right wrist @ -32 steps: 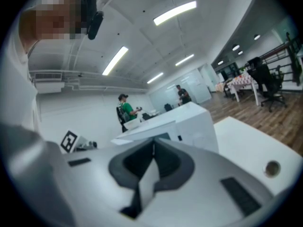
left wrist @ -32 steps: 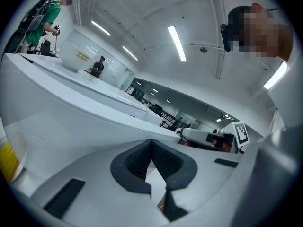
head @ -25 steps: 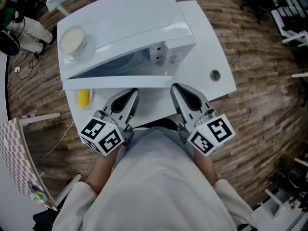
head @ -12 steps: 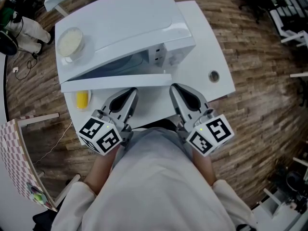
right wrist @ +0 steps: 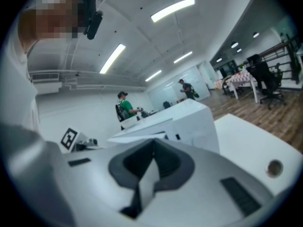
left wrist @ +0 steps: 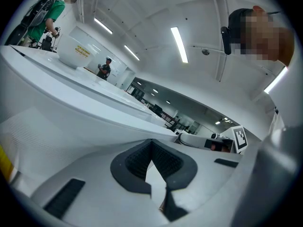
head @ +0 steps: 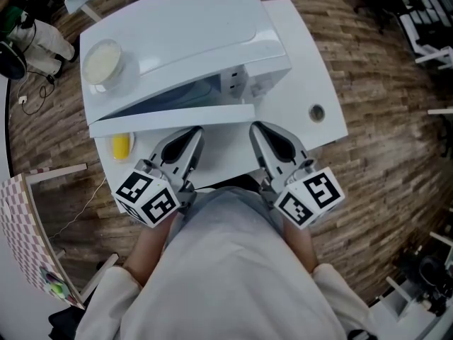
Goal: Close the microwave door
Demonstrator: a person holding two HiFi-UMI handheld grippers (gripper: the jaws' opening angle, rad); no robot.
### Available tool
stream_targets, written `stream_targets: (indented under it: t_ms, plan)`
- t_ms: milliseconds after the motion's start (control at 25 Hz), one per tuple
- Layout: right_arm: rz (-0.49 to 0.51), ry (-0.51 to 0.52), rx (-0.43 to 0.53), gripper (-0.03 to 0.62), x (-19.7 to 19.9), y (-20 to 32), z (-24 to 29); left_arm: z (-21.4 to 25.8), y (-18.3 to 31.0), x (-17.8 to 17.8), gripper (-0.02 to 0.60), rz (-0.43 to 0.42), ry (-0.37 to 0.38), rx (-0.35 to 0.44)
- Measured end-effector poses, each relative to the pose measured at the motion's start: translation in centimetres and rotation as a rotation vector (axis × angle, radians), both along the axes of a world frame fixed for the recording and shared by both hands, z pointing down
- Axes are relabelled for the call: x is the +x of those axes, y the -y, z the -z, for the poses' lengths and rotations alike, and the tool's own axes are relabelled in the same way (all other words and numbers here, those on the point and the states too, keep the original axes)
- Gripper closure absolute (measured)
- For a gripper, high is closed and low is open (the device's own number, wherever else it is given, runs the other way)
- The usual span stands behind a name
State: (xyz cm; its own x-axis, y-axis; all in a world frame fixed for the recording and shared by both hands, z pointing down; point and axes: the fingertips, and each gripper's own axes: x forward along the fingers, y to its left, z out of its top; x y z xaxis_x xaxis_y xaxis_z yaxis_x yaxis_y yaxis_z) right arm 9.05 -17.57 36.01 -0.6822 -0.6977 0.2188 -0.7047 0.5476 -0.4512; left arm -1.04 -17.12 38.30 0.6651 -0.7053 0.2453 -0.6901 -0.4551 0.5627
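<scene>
The task is not finished, though I judge it is well on its way. The microwave [head: 191, 27] stands toward the far left of the white counter [head: 311, 62]. Its door [head: 170, 119] is ajar, swung out at a shallow angle from its left side. The free end sits just in front of the control panel, and a wedge of the bluish cavity shows behind it. The left claw [head: 195, 133] and the right claw [head: 255, 128] hover side by side over the counter's near edge, close to the person's body. They are just short of the door and, as far as the head view shows, apart from it. Both are clenched with nothing between the jaws, and each gripper view shows the dark pads meeting on empty air. What remains is one push on the door's outer face near the free end, until it sits flush. A pale bowl [head: 104, 60] rests on the microwave's top, and a small yellow thing [head: 122, 145] lies near the counter's left edge, below the hinge side.
</scene>
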Motion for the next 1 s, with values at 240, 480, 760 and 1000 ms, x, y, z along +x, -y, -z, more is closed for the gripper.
stream_targets:
  t_ms: [240, 480, 760, 1000]
  plan:
    - [0.005, 0.000, -0.008, 0.571, -0.1, 0.4, -0.1, 0.2, 0.2, -0.1, 0.565, -0.003, -0.002, 0.000]
    - [0.010, -0.006, -0.010, 0.571, -0.2, 1.2, -0.3, 0.2, 0.5, -0.2, 0.565, -0.002, -0.004, -0.010]
    - [0.025, -0.017, -0.009, 0.571, -0.2, 1.7, -0.4, 0.0, 0.8, -0.1, 0.565, -0.001, -0.005, -0.015]
    - [0.035, -0.025, -0.009, 0.571, -0.2, 2.3, -0.5, 0.0, 1.3, -0.4, 0.565, 0.016, -0.006, -0.015]
